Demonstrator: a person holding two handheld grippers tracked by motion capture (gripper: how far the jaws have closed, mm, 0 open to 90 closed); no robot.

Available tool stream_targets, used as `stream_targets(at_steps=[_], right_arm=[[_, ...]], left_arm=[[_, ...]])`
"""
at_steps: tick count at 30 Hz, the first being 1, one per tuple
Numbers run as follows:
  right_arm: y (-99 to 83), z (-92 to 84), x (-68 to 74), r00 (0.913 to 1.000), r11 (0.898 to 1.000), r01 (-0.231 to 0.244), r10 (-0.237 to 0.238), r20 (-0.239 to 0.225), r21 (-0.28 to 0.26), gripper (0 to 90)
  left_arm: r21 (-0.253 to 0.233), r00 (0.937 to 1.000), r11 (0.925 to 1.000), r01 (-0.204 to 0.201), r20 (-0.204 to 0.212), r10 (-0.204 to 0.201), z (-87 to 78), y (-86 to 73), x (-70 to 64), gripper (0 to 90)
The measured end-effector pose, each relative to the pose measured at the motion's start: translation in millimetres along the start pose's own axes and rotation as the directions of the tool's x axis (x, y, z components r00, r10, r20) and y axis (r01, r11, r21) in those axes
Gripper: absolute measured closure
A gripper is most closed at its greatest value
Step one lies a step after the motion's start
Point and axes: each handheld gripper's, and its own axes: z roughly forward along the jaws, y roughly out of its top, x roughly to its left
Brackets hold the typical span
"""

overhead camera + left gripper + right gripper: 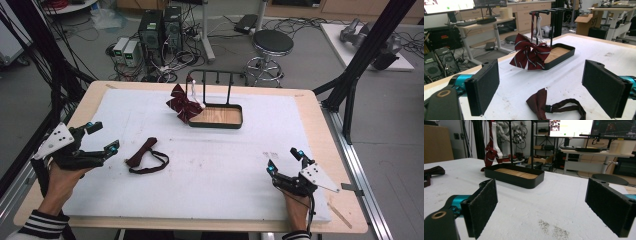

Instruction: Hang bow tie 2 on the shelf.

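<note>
Dark bow tie (146,156) mid-mat — left hand-held gripper (103,137) nearby, agape

Tray (564,53) matt black, wood floor; striped bow (530,55) cloth (slightly glossy); jaws rough-padded.

Stool (272,44), computer towers (160,30) on floor beyond table.

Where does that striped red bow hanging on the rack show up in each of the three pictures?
High view: striped red bow hangs upper centre, left of the black tray.
Left gripper view: centre, left of the tray.
Right gripper view: top left, behind the tray.
Shared landmark: the tray.
</note>
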Motion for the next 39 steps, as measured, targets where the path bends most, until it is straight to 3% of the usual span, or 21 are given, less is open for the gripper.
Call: stream_targets(at_steps=[9,15,17,18,21,25,28,31,39], right_arm=[[0.0,-0.5,-0.1,0.9999,1.000,-0.013,0.013,0.001,0.005,10.3],[0.0,-0.3,-0.1,1.0000,1.000,-0.007,0.007,0.001,0.002,10.3],[0.0,-0.2,-0.1,1.0000,1.000,-0.006,0.006,0.000,0.002,10.3],[0.0,-0.2,-0.1,1.0000,1.000,-0.007,0.007,0.000,0.002,10.3],[0.0,-0.2,-0.1,1.0000,1.000,-0.007,0.007,0.000,0.002,10.3],[-0.1,-0.3,-0.3,1.0000,1.000,-0.007,0.007,0.000,0.001,10.3],[0.0,-0.3,-0.2,1.0000,1.000,-0.007,0.007,-0.001,0.001,10.2],[0.0,-0.3,-0.3,1.0000,1.000,-0.006,0.006,-0.001,0.001,10.3],[-0.1,-0.6,-0.2,0.9998,1.000,-0.018,0.018,-0.005,0.003,10.3]], left_arm=[[0.113,0.9996,0.9935,-0.014,0.028,0.011,3.2,4.3,-0.2,14.9],[0.228,0.9988,0.9733,-0.025,0.048,0.015,10.6,7.8,0.6,14.9],[0.257,0.9990,0.9664,-0.009,0.044,-0.002,13.7,7.5,1.8,14.9],[0.274,0.9983,0.9618,0.003,0.055,-0.019,15.5,7.0,2.6,14.9],[0.349,0.9959,0.9371,0.017,0.078,-0.047,21.5,5.8,4.1,14.9],[0.394,0.9948,0.9189,0.012,0.088,-0.051,28.8,2.8,3.6,14.9],[0.440,0.9943,0.8981,0.008,0.092,-0.054,35.1,-0.5,3.5,14.9],[0.471,0.9942,0.8819,0.010,0.089,-0.059,40.9,-4.0,3.9,15.0],[0.573,0.9940,0.8196,0.001,0.089,-0.064,61.8,-10.7,1.0,15.7]])
